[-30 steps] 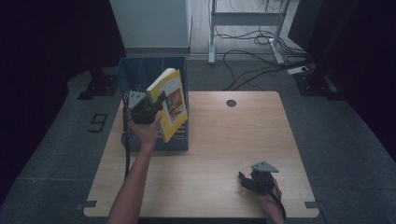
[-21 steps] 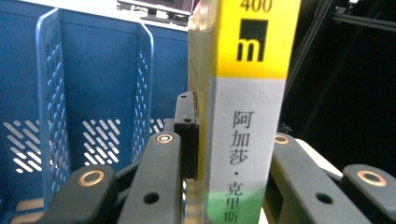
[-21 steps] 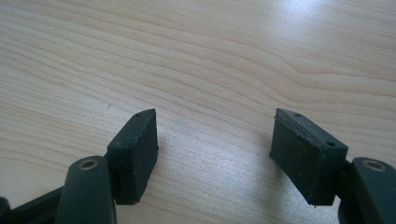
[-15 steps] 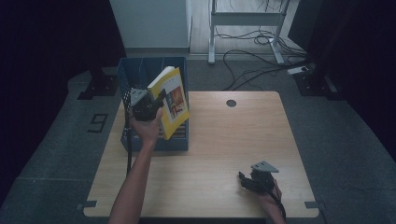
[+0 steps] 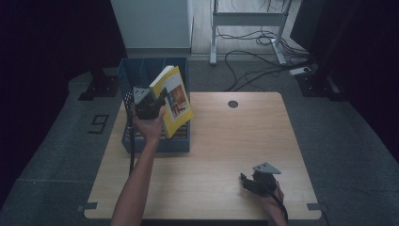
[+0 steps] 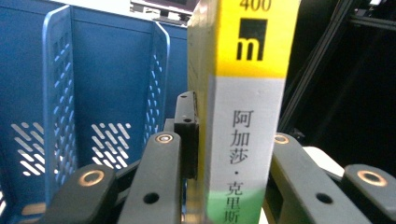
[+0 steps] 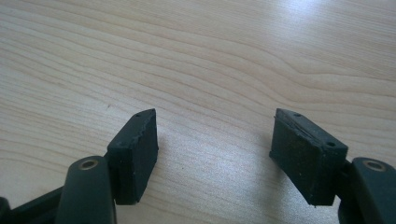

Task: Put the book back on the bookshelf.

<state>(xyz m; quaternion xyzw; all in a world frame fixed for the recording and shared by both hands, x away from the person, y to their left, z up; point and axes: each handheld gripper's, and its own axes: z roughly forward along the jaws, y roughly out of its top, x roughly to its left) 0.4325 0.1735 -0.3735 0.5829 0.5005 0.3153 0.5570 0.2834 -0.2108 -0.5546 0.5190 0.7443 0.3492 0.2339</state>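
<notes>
Altogether one yellow book point(image 5: 176, 101) clamped in the left hand-held gripper point(image 5: 149, 104) over one blue crate point(image 5: 141, 75); right hand-held gripper point(image 5: 251, 182) agape, empty.

I see a table point(image 5: 221, 155) of pale wood with a smooth, faintly shiny grain. The blue bin point(image 5: 141, 75) at its far left looks like hard plastic, slotted and slightly glossy. The book point(image 5: 176, 101) has a smooth paper cover in yellow. My right gripper point(image 7: 215, 149) has matt black pads point(image 7: 135, 154), rough at the edges.
</notes>
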